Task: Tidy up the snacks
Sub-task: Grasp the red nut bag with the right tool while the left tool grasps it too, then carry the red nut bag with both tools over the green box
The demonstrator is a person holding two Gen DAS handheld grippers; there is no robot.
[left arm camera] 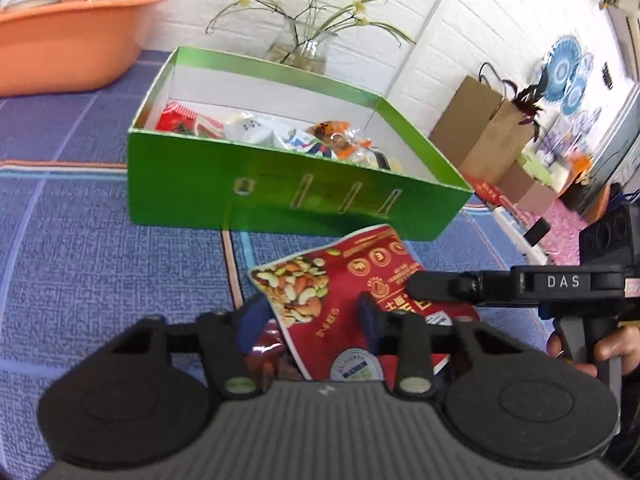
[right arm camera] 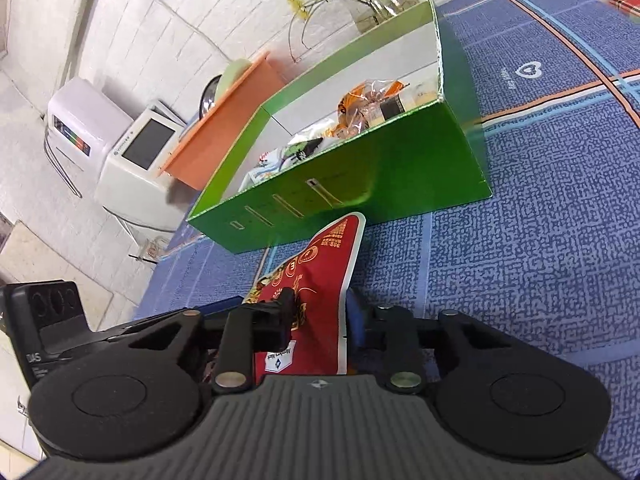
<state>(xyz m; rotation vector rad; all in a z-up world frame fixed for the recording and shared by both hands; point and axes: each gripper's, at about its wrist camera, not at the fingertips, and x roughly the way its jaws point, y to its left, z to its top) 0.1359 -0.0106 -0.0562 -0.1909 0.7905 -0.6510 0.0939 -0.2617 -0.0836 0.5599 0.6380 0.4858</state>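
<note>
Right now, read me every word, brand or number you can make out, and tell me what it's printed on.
"DAS": black body of the right gripper, seen from the left wrist camera.
"3": a round gold badge on the red mixed-nuts snack pouch.
Other print on the pouch: Chinese characters, too blurred to read.
White lettering on the blue patterned tablecloth: too small.
Wrappers inside the green cardboard box: unreadable.

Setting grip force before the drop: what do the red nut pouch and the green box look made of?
Red nut pouch: thin glossy plastic or foil laminate, judging by its sheen and curling printed edge.
Green box: glossy coated cardboard, with a white inside, straight folded walls and die-cut slots.
</note>
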